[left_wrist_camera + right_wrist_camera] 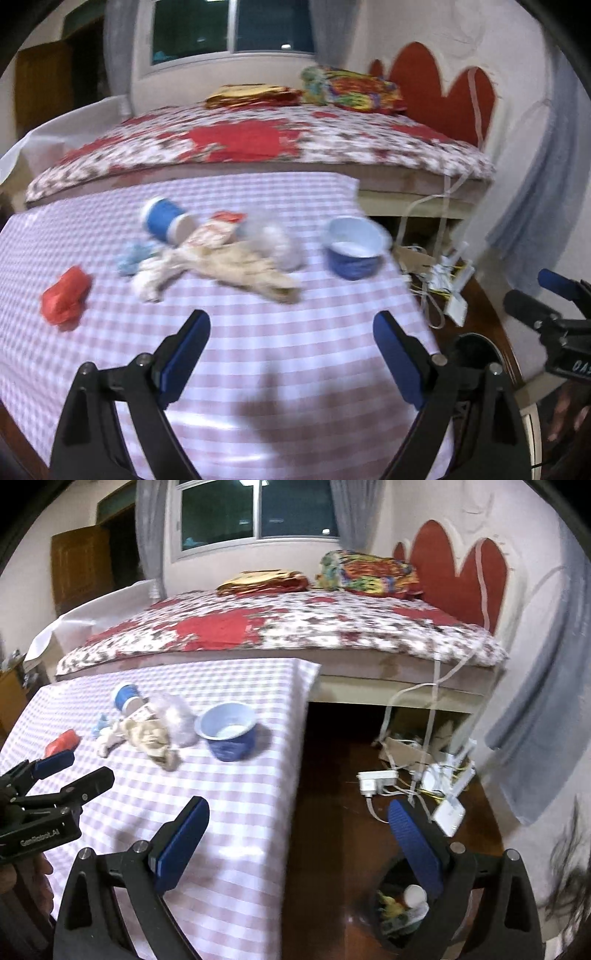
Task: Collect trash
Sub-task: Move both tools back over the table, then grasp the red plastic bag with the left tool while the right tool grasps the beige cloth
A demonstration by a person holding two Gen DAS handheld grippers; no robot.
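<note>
Both tongs stand wide open and empty, the left tongs (pixel 291 334) over the checked bench (pixel 258 369) with the trash heap ahead: crumpled paper (pixel 236 267), tipped blue cup (pixel 164 221), upright blue cup (pixel 354 247) ahead to its right, red scrap (pixel 66 295) to its left. I'd straddle one loose piece squarely before closing. Only the right tongs' (pixel 299 821) camera shows the part-filled bin (pixel 402 904) beneath them, on the floor.
</note>
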